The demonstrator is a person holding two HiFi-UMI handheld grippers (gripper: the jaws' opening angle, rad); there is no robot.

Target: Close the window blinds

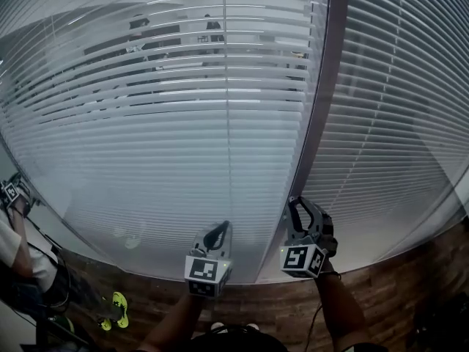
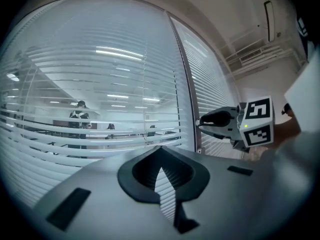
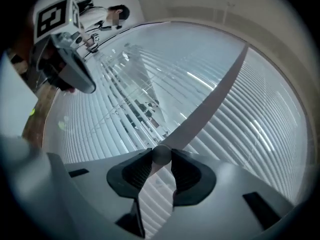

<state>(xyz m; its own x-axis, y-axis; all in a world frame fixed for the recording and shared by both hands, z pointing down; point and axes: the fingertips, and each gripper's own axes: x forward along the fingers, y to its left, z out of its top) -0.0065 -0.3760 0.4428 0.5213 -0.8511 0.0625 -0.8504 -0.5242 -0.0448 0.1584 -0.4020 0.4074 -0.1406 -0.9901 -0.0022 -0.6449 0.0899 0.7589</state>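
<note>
The step in hand appears to be tilting the slats by turning the rod. Your right claw [image 3: 160, 160] is clamped on the round rod [image 3: 161, 153], which sits squarely between both pads just in front of the upright frame post [image 1: 322, 101] that divides the two panes. Your left claw [image 2: 160, 159] points level at the left blind [image 1: 161, 145], to the left of the right claw; its jaws are together and hold nothing. The left blind hangs fully lowered, but its slats are not yet shut: a lit room with people shows through the gaps across the upper and middle rows. The right blind [image 1: 396, 123], beyond the post, looks closer to shut, though this cannot be confirmed over its whole height. For the next move, keep the pads firmly on the rod and roll your wrist about the rod's own line, without pulling it away from the glass. Watch the gaps in the left blind and stop when the slats overlap. If your wrist runs out of travel, release, re-grip and turn again.
</note>
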